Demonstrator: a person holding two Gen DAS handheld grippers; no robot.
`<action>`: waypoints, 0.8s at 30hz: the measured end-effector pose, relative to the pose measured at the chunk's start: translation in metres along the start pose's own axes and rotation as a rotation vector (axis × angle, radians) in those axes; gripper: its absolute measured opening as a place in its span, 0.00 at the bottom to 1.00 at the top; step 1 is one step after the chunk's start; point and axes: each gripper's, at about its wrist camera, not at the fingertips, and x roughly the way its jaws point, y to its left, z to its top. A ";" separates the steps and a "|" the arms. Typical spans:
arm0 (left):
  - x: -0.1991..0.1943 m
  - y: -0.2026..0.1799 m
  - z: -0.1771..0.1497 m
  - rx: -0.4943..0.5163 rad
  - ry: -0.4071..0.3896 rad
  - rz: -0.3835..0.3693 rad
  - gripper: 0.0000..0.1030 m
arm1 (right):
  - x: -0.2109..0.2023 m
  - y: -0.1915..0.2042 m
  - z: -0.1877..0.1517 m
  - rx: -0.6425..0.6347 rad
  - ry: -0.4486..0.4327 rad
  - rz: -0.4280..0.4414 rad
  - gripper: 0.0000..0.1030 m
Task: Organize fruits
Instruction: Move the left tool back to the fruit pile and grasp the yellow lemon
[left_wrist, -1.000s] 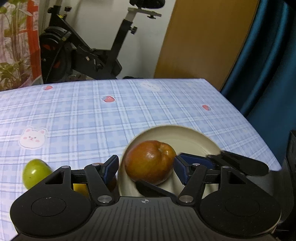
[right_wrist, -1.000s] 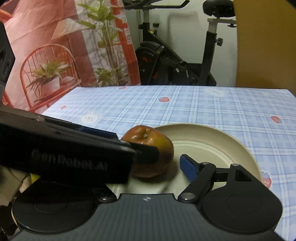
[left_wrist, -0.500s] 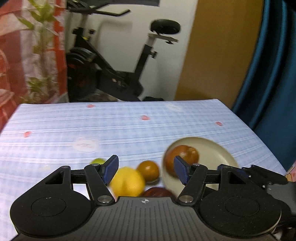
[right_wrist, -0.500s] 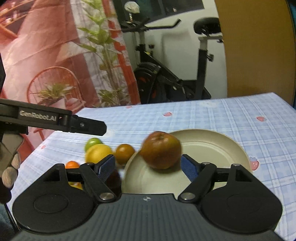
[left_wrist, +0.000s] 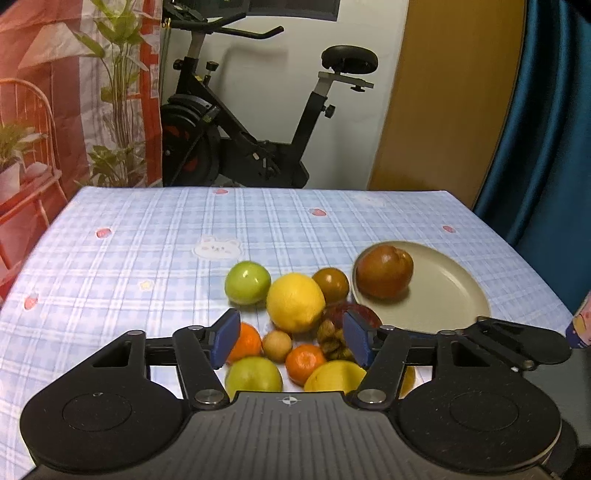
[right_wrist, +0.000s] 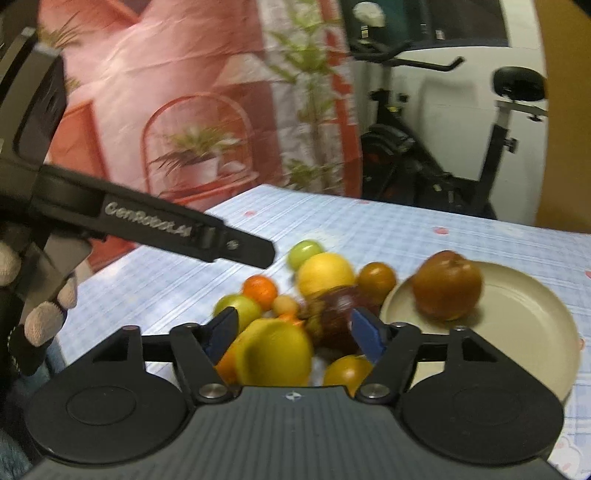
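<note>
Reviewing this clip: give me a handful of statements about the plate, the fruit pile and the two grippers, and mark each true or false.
1. One red-brown apple sits on the plate. True.
2. The left gripper is clamped on the large lemon. False: its jaws are open and hold nothing; the lemon lies on the tablecloth beyond them.
3. The far green fruit lies on the plate. False: it rests on the cloth, left of the lemon.
4. The right gripper is open and empty. True.
5. The plate is to the right of the fruit pile. True.
</note>
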 end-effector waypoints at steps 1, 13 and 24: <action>0.000 0.000 -0.001 -0.006 0.004 -0.011 0.54 | 0.002 0.003 -0.002 -0.015 0.007 0.006 0.61; 0.026 0.002 -0.030 -0.077 0.100 -0.118 0.46 | 0.010 0.015 -0.014 -0.054 0.069 0.060 0.46; 0.026 0.017 -0.041 -0.146 0.092 -0.168 0.45 | 0.013 0.006 -0.019 -0.033 0.097 0.047 0.48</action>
